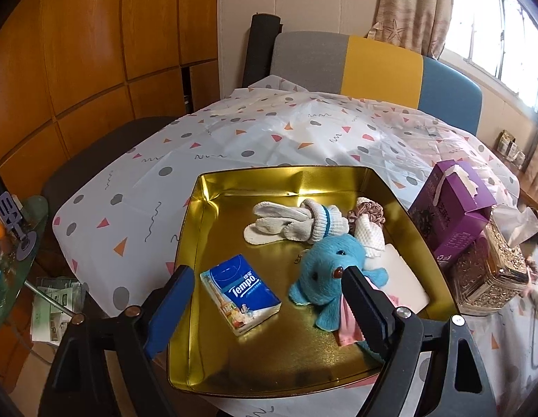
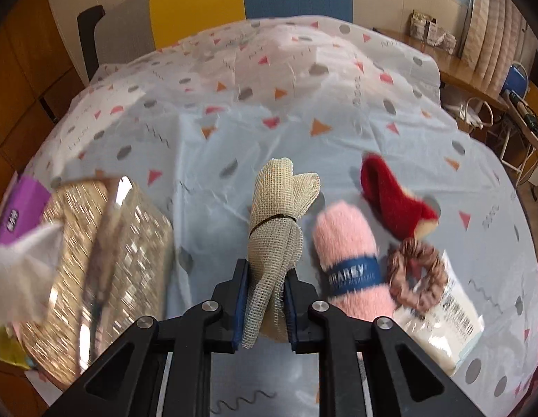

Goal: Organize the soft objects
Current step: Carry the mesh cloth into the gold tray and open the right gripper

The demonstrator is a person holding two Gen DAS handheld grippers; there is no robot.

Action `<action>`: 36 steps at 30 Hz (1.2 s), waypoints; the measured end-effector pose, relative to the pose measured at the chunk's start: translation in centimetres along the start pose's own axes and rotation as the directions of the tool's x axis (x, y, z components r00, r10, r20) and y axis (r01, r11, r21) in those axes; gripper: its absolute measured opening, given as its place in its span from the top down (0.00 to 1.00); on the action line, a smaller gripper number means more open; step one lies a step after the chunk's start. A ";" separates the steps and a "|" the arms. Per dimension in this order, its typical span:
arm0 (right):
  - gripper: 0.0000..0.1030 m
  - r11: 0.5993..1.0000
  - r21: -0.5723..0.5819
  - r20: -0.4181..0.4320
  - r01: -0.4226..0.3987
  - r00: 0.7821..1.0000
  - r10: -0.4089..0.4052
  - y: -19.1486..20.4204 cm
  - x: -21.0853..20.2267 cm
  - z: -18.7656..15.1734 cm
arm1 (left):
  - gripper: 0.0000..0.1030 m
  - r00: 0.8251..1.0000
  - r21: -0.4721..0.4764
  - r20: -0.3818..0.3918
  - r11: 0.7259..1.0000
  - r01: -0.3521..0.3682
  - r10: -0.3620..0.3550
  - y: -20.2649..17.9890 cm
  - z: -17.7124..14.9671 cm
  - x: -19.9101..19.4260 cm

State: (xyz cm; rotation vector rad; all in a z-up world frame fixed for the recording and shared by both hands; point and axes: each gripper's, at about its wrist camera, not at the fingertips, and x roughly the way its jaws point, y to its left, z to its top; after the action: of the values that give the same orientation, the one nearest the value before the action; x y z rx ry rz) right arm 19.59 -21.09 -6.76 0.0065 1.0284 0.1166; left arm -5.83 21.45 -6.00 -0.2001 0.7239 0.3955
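Mesh cloth (image 2: 276, 229), a beige bundle tied at the waist with a dark band, sits pinched between the pads of the right claw (image 2: 265, 299), its free end sticking out over the patterned surface (image 2: 255, 111). The grip bites only the lower tail, so I judge a slow, level carry best; a quick swing could let the loose weave slip. The gold tin tray (image 1: 199, 229) already holds a Tempo tissue pack (image 1: 239, 293), a blue plush toy (image 1: 333, 271) and white knit gloves (image 1: 293, 224). The left claw (image 1: 265, 274) hovers over that tray, spread wide and holding nothing. Aim the bundle for bare gold floor near the tissue pack. A pink yarn skein (image 2: 349, 253), a red sock (image 2: 394, 205) and a scrunchie (image 2: 416, 274) wait on the surface.
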 end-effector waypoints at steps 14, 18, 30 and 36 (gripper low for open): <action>0.83 0.952 -0.248 0.170 -0.178 0.960 0.223 14.5 -8.3 6.6 | 0.10 1.000 -0.021 -0.020 1.000 0.006 -0.007 0.7 -0.5 0.3; 0.83 0.901 -0.346 0.140 -0.261 0.935 0.325 20.2 -9.5 4.9 | 0.10 1.000 -0.064 -0.021 0.998 -0.021 0.020 1.9 -0.4 0.3; 0.83 0.641 -0.506 -0.234 -0.577 0.807 0.542 35.0 -6.9 -7.1 | 0.10 0.996 -0.224 0.006 0.971 -0.088 0.092 8.7 -0.2 -0.4; 0.80 0.619 -0.475 -0.373 -0.625 0.780 0.502 39.1 -2.0 -12.1 | 0.10 0.994 -0.219 0.022 0.971 -0.099 0.106 9.0 -0.3 -0.7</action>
State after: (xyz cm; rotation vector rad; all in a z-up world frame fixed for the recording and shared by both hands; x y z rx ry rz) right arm 4.52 16.97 -8.94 -0.2446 1.1323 1.0487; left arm -10.26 29.34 -6.17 -0.3624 0.6587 0.5761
